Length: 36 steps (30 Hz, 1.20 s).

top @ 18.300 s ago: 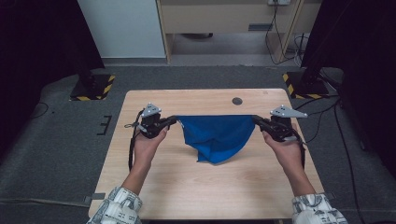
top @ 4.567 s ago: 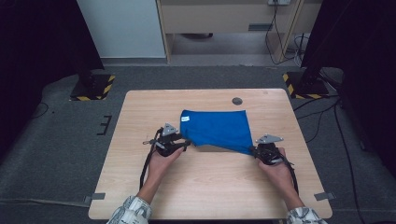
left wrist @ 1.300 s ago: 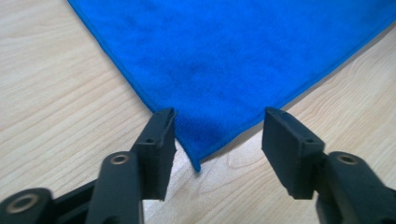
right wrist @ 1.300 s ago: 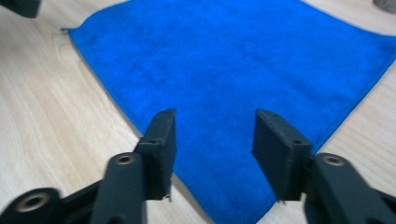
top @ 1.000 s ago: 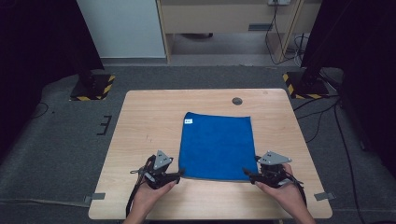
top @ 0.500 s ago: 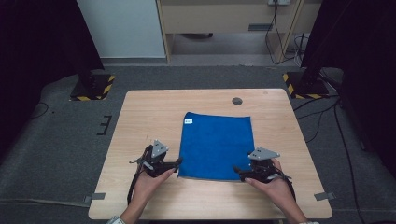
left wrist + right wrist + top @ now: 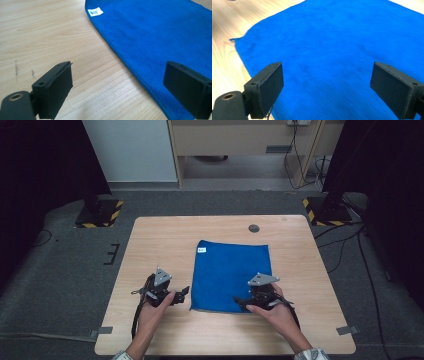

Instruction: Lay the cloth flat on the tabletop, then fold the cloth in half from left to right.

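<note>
**Cloth down, both grippers off it**

Table [image 7: 150, 240] first: pale wood, big, w/ a small dark disc [image 7: 254, 228] near the far edge. Blue cloth [image 7: 230, 270] lies flat in the middle-right, folded to a neat rectangle, white tag [image 7: 201, 250] at its far-left corner. Left gripper [image 7: 183, 293] sits just beside the cloth's near-left corner, jaws have just been opening and now stand wide apart, nothing between them; in the left gripper view the cloth edge [image 7: 140, 72] runs under the right jaw, bare wood under the other. Right gripper [image 7: 241, 301] hovers over the near-right part of the cloth, jaws also just opened wide, nothing clamped, blue pile [image 7: 324, 62] spread below them.

Risk, as I read it: a jaw tip low over the pile could snag and drag the near edge on the way out, rucking the fold. Left jaw over the hem could lift that corner too
</note>
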### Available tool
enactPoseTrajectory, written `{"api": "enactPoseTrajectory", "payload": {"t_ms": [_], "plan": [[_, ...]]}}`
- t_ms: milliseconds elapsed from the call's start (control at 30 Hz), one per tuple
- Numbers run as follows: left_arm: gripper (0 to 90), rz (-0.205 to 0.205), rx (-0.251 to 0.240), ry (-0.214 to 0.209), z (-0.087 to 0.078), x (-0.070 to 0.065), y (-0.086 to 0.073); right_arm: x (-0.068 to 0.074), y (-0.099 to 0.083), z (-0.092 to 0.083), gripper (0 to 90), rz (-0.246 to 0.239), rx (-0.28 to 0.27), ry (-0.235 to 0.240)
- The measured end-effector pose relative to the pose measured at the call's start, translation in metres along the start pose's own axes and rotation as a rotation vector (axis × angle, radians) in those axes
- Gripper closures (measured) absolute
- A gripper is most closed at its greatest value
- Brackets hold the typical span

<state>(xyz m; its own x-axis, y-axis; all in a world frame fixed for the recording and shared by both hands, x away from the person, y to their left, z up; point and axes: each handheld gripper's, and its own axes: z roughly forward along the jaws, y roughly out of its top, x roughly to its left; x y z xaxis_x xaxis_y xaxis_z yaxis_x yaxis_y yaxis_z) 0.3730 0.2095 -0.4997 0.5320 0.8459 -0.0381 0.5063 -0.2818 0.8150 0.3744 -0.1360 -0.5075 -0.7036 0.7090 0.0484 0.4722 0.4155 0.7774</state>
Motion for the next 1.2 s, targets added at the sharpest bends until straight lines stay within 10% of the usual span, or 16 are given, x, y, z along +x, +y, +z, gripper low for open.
{"api": "enactPoseTrajectory", "payload": {"t_ms": [600,1200], "plan": [[7.3,-0.005,0.001,0.042,-0.002,0.006,-0.002,0.049,0.024,0.044,15.7,-0.094,0.039,0.104],[11.3,-0.035,-0.027,0.097,-0.005,0.014,-0.004,0.091,0.039,0.066,68.9,-0.201,0.052,0.173]]}}
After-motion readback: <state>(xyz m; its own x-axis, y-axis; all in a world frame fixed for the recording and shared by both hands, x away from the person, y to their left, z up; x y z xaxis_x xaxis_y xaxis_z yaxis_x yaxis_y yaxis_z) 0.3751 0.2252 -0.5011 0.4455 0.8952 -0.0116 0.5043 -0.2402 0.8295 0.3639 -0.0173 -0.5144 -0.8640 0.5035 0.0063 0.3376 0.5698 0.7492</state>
